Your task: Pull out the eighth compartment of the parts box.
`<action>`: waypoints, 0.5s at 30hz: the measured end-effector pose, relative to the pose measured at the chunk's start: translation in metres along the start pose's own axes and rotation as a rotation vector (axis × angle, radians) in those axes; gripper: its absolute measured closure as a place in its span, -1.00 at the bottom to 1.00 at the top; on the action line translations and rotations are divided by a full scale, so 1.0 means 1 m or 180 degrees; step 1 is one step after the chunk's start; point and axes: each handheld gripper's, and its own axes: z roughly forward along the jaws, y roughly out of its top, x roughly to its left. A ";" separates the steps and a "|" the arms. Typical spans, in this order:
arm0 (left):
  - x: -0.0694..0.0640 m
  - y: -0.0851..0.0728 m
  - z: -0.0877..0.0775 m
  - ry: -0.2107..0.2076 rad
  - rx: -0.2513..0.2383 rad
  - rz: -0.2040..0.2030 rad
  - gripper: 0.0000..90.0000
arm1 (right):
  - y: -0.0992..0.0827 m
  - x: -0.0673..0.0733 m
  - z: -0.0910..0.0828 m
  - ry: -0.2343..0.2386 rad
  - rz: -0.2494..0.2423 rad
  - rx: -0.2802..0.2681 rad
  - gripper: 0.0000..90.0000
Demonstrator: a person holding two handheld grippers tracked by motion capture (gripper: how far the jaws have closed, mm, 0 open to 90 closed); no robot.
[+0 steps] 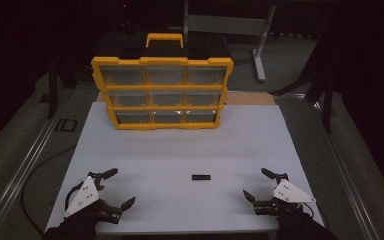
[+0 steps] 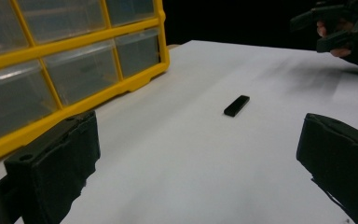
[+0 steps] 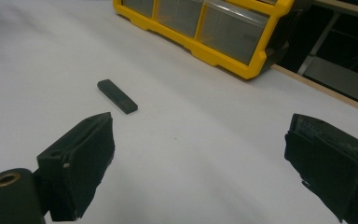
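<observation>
Fingers (image 2: pixel 51 163) of our left gripper (image 1: pixel 116 188) are blocky black pads w/ a rough, slightly frayed foam-like face, spread wide apart, nothing between them. Same on our right gripper (image 1: pixel 255 184): matte black pads (image 3: pixel 81 158), edges a bit ragged, jaws wide open and empty. Each gripper carries a flat grey three-cornered plate on top.

Betw. the two grippers, a bit fwd of the fingertips, lies the small black bar (image 1: pixel 200 177). It's a thin flat rectangular strip, matte, dark all over, sharp straight edges, lying flat on the white table (image 1: pixel 180 145). From the left fingers it sits ahead and off toward the right pad (image 2: pixel 237 105); from the right fingers it's just beyond the left-hand pad (image 3: pixel 117 96). Neither gripper touches it.

Table surface is smooth, plain white, sheet-like. Well beyond the fingertips stands the yellow organizer (image 1: pixel 162 92): hard yellow plastic frame, handle on top, three rows of three clear, cloudy plastic drawers; contents too dim to tell.
</observation>
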 end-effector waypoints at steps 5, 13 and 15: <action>0.001 0.014 0.004 -0.0038 0.0080 0.0152 -1.00 | 0.001 0.000 -0.002 -0.0031 -0.0001 -0.0018 -0.82; 0.002 0.037 0.012 -0.0101 0.0120 0.0347 -1.00 | 0.001 -0.001 -0.002 -0.0030 0.0017 -0.0026 -0.82; 0.003 0.041 0.014 -0.0101 0.0128 0.0389 -1.00 | 0.001 -0.001 -0.002 -0.0038 0.0017 -0.0024 -0.82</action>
